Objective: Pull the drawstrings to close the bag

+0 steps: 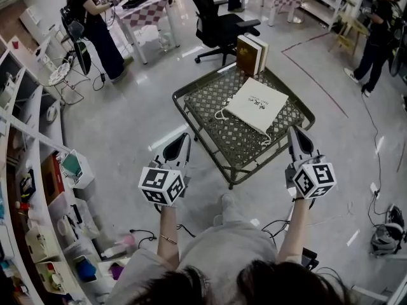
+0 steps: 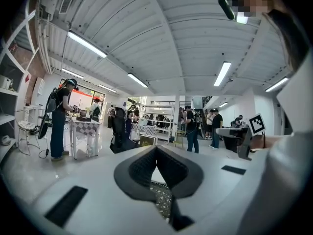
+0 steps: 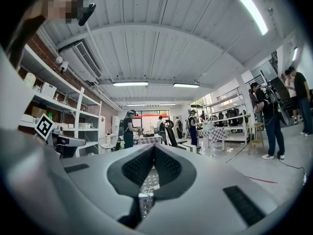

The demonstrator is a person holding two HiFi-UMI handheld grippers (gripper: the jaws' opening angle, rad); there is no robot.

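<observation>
the bag [image 1: 255, 105] lies flat on the right half of the lattice counter [image 1: 210, 116], turned cornerwise to the person. it is nearly square, so i cannot tell its long axis. the edge carrying the cords [image 1: 221, 114] faces the near side, and a loop trails off each end of it. books [image 1: 252, 54] stand upright at the far corner, touching the bag's far tip. bare lattice lies open from the bag to the near corner. the left gripper [image 1: 185, 136] hangs just off the near left edge, well apart from the bag. the right gripper [image 1: 294, 130] sits at the near right edge, near the bag. both have fingers pressed together on nothing. there is open floor all round, with a chair [image 1: 216, 21] beyond.
</observation>
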